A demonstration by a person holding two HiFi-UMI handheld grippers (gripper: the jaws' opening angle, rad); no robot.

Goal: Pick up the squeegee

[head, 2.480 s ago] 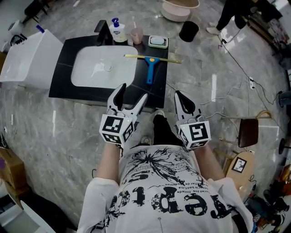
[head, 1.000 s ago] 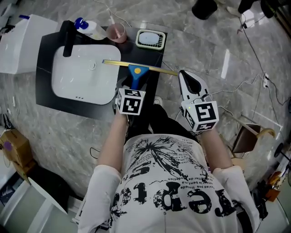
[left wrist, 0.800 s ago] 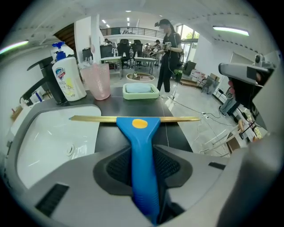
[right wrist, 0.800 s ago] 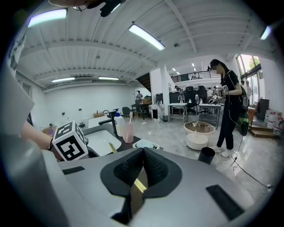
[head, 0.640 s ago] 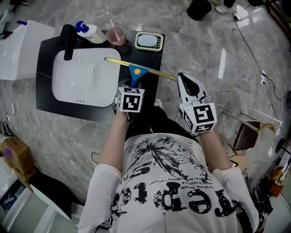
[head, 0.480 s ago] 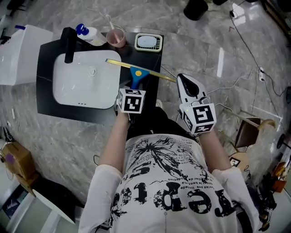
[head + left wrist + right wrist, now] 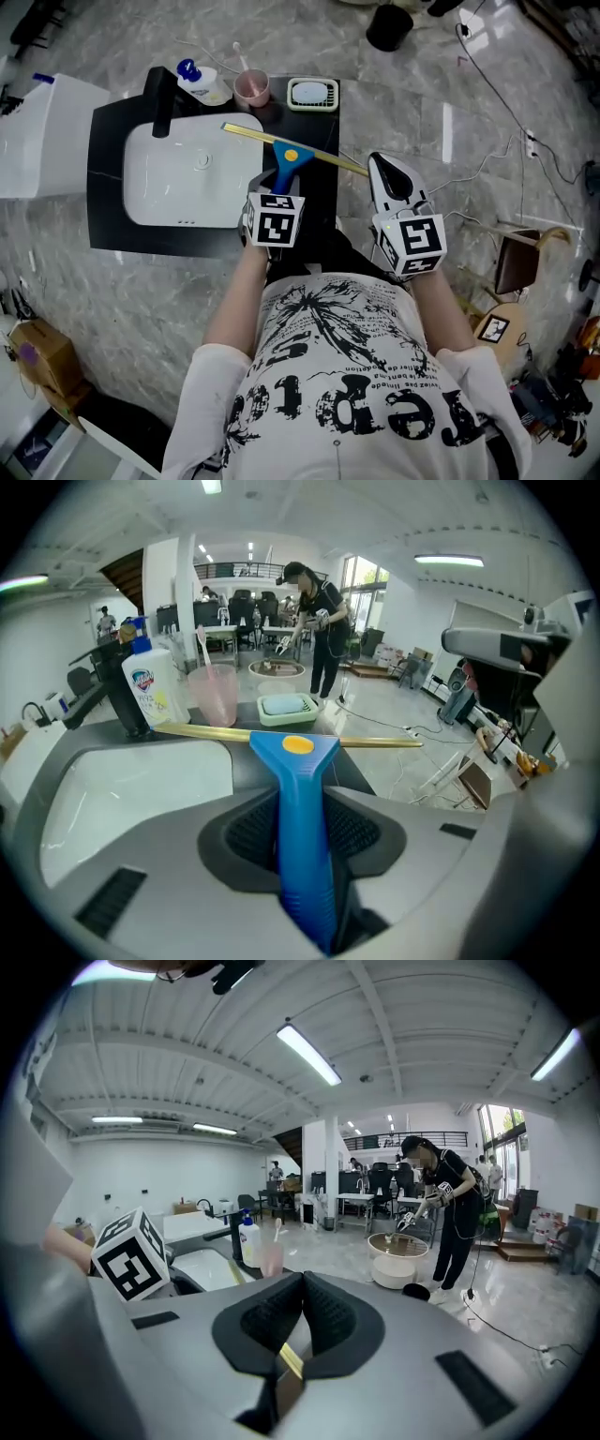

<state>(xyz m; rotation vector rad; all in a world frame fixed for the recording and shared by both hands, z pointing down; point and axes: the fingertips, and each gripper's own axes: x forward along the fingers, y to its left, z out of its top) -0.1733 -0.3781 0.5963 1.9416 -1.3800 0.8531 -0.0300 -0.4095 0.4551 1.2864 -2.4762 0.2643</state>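
Observation:
The squeegee [image 7: 284,161] has a blue handle and a long yellow blade. It hangs just above the black counter [image 7: 111,192], its blade reaching past the counter's right edge. My left gripper [image 7: 278,190] is shut on the handle; in the left gripper view the blue handle [image 7: 302,799] runs up between the dark pads and the blade crosses in front of the pink cup [image 7: 214,694]. My right gripper [image 7: 383,165] is shut on nothing, over the floor to the right of the counter. In the right gripper view [image 7: 302,1283] its pads meet.
A white sink [image 7: 187,178] is set in the counter, with a black faucet [image 7: 164,89], a soap bottle [image 7: 200,86], a pink cup [image 7: 251,89] and a green soap dish [image 7: 311,93] along the back. A white cabinet [image 7: 37,131] stands at the left. Cables and a black bin [image 7: 389,28] lie on the floor.
My left gripper has closed on the blue handle and lifted the squeegee off the counter. The right gripper has risen a little, still shut.

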